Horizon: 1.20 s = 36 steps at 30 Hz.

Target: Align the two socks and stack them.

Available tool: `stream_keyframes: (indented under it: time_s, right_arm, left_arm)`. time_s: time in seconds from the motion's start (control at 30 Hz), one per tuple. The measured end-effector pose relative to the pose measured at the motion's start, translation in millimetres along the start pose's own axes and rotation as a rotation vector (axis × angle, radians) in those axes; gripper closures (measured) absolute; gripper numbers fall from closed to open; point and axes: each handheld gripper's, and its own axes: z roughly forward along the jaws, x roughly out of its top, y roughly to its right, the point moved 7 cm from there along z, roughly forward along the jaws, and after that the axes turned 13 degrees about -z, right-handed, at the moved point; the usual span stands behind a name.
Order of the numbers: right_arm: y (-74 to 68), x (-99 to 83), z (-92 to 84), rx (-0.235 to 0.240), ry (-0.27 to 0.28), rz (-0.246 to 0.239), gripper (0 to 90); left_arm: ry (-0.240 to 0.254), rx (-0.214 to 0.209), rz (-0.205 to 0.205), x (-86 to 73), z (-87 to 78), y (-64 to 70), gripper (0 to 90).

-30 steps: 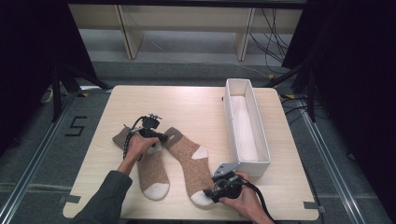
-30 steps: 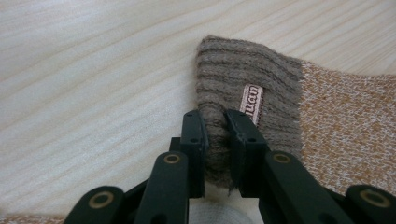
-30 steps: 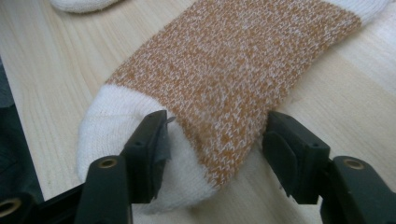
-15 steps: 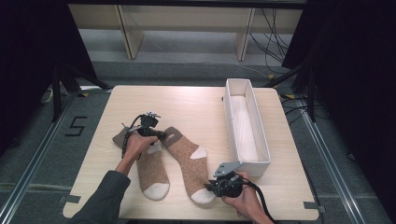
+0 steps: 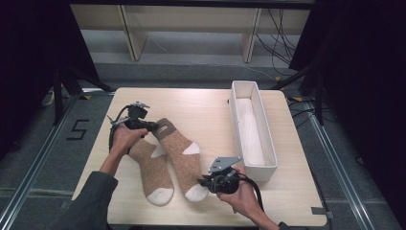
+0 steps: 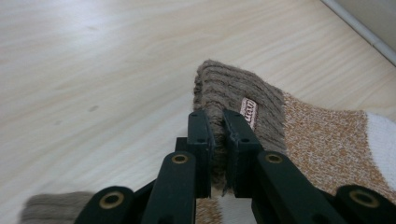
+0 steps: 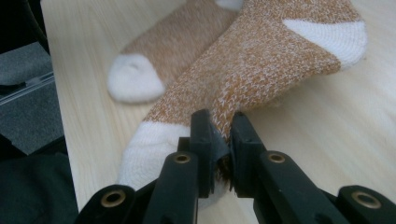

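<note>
On the light wooden table (image 5: 201,105), two brown-and-white socks lie side by side, toes toward the person. Right sock (image 5: 181,152): ribbed cuff at its far end, white heel patch, white toe near the table's front edge. Left sock (image 5: 152,171): partly under the right one at the heel, its toe just beside the other toe.

Left gripper (image 5: 152,126) sits at the right sock's cuff. From the left gripper view, its jaws are clenched on the cuff's edge, a fold of ribbed knit pinched between the pads (small woven label just right of the jaws). Cuff looks lifted slightly off the wood there.

Right gripper (image 5: 203,183) sits at the toe end of the same sock. Its jaws have just been closing, and the right gripper view shows them now pinching the sock's edge where white toe meets orange-brown foot. Sock fabric arches up from the table beyond the jaws.

So the right sock is gripped at both ends, cuff and toe; the left sock is untouched by either gripper.

White tray (image 5: 270,158), long and narrow, stands along the table's right side, near the right hand (image 5: 242,195), apart from the socks.
</note>
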Motion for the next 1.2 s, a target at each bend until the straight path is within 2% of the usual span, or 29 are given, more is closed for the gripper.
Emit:
stream_keyframes:
  time_s: [0.03, 0.07, 0.13, 0.17, 0.2, 0.23, 0.3, 0.4, 0.43, 0.53, 0.6, 0.7, 0.77, 0.83, 0.9, 1.0, 1.03, 1.07, 1.17, 1.2]
  right_arm:
    - [0.0, 0.0, 0.0, 0.0, 0.0, 0.0, 82.3]
    - [-1.4, 13.6, 8.1, 0.009, 0.015, -0.028, 82.3]
    - [-3.6, 21.4, 14.7, 0.018, 0.018, -0.042, 82.3]
    - [-3.6, 21.4, 14.7, 0.018, 0.018, -0.042, 82.3]
    - [-7.5, 31.7, 25.6, 0.042, 0.025, -0.062, 82.2]
    - [-8.8, 34.4, 29.4, 0.048, 0.027, -0.071, 82.2]
    - [-11.5, 38.7, 34.8, 0.062, 0.028, -0.075, 82.2]
    - [-19.2, 50.7, 48.5, 0.086, 0.039, -0.079, 82.2]
    - [-19.2, 50.7, 48.5, 0.086, 0.039, -0.079, 82.2]
    - [-26.8, 56.9, 60.7, 0.107, 0.028, -0.089, 82.2]
    - [-28.3, 57.2, 63.4, 0.109, 0.026, -0.084, 82.1]
    - [-34.4, 56.7, 74.1, 0.122, 0.014, -0.093, 82.0]
    - [-35.9, 55.5, 77.9, 0.127, 0.008, -0.092, 81.8]
    - [-36.2, 53.6, 81.4, 0.125, -0.003, -0.092, 81.5]
    - [-36.7, 51.8, 85.9, 0.124, -0.009, -0.073, 80.8]
    - [-37.2, 48.1, 91.6, 0.123, -0.028, -0.08, 77.5]
    - [-37.4, 45.8, 92.7, 0.119, -0.046, -0.092, 75.8]
    - [-39.0, 43.1, 95.4, 0.113, -0.053, -0.079, 74.4]
    - [-38.8, 38.9, 97.8, 0.113, -0.073, -0.084, 70.6]
    - [-39.2, 36.7, 97.9, 0.117, -0.083, -0.064, 68.0]
  left_arm:
    - [0.006, 0.013, -0.004, 2.2, -4.9, -4.8, 81.5]
    - [0.006, 0.027, -0.002, 3.7, -9.4, -9.9, 81.5]
    - [0.008, 0.05, -0.009, 5.8, -19.3, -22.2, 81.5]
    - [0.008, 0.05, -0.009, 5.8, -19.3, -22.2, 81.5]
    - [0.018, 0.065, -0.016, 6.3, -25.1, -30.5, 81.5]
    - [0.017, 0.074, -0.024, 5.9, -29.5, -36.6, 81.5]
    - [0.012, 0.078, -0.027, 5.2, -32.1, -40.3, 81.5]
    - [0.015, 0.1, -0.051, -0.8, -40.8, -60.4, 81.5]
    - [0.015, 0.1, -0.051, -0.8, -40.8, -60.4, 81.4]
    - [-0.003, 0.11, -0.072, -13.5, -43.1, -75.5, 81.5]
    - [-0.005, 0.11, -0.083, -17.5, -42.8, -78.9, 81.4]
    - [-0.023, 0.109, -0.113, -32.2, -42.0, -91.9, 81.4]
    - [-0.022, 0.111, -0.112, -36.3, -42.0, -97.5, 81.3]
    - [-0.02, 0.11, -0.128, -40.0, -40.6, -101.4, 81.2]
    - [-0.015, 0.12, -0.134, -42.8, -37.7, -104.6, 81.1]
    - [-0.039, 0.135, -0.133, -48.0, -33.2, -108.5, 80.2]
    - [-0.055, 0.129, -0.13, -50.9, -31.2, -109.8, 79.5]
    - [-0.086, 0.137, -0.125, -53.2, -31.5, -111.3, 78.8]
    - [-0.09, 0.146, -0.139, -56.9, -27.6, -114.1, 74.0]
    - [-0.098, 0.149, -0.15, -58.4, -26.6, -116.4, 70.7]
